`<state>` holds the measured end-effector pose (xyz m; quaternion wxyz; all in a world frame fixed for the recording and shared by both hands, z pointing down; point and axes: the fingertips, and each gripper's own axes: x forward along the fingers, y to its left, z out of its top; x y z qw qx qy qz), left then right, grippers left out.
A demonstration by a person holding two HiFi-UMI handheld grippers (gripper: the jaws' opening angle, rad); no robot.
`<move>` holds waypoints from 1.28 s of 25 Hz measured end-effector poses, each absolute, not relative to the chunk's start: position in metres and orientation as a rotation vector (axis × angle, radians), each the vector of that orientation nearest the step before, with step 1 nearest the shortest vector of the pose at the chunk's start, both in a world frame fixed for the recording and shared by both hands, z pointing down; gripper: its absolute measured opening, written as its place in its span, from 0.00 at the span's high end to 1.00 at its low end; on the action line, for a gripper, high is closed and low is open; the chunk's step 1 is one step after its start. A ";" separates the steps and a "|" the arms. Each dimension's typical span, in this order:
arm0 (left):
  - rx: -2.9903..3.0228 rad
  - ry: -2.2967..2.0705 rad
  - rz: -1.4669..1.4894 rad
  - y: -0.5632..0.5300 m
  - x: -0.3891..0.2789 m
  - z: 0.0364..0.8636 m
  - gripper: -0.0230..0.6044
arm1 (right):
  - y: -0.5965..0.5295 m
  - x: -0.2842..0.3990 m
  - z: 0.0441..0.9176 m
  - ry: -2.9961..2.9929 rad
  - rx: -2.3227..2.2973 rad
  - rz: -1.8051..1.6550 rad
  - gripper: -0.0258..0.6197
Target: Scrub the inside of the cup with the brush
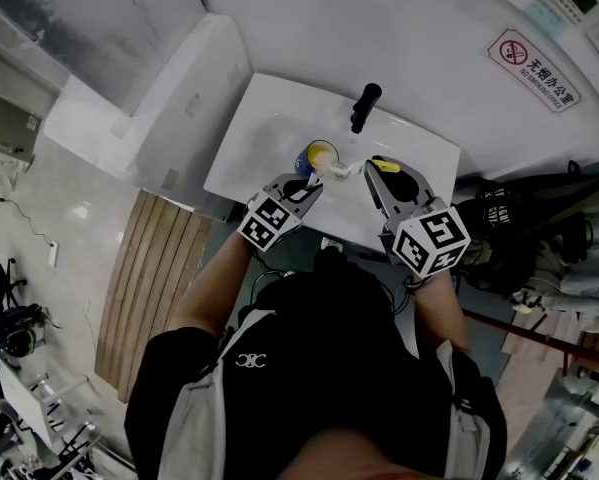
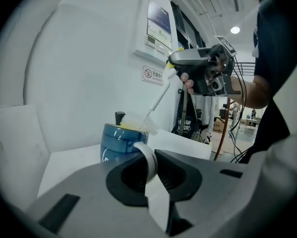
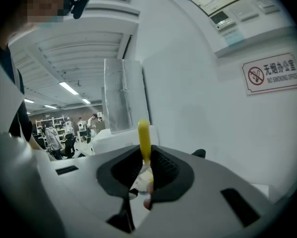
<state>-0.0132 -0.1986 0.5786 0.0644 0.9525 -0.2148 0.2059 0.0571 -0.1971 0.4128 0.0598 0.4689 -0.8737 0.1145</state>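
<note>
Cup [image 2: 119, 139] handle clamped between left fingers [image 2: 180, 175]; brush [image 2: 134, 122] seemingly inside.

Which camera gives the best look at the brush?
The left gripper view: the brush shows nearly whole, its white shaft slanting down to bristles at the blue cup's mouth. The head view shows it small, beside the cup. The right gripper view shows only its yellow handle end, clamped in the right gripper.

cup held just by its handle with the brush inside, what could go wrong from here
The left claw pinches only the thin white handle of the blue cup; scrubbing pressure could twist the cup loose over the sink. The right claw grips the brush near its slim yellow end, so it may pivot or slip.
</note>
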 end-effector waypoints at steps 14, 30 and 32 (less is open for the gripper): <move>2.898 -0.692 0.634 -0.197 -0.015 0.578 0.89 | -0.200 0.088 0.359 -2.695 1.634 0.271 0.87; 2.827 -0.833 0.505 -0.273 -0.003 0.585 0.89 | -0.177 0.180 0.329 -2.600 2.000 0.263 0.87; 2.818 -0.834 0.489 -0.283 0.004 0.583 0.89 | -0.178 0.189 0.333 -2.575 2.018 0.269 0.87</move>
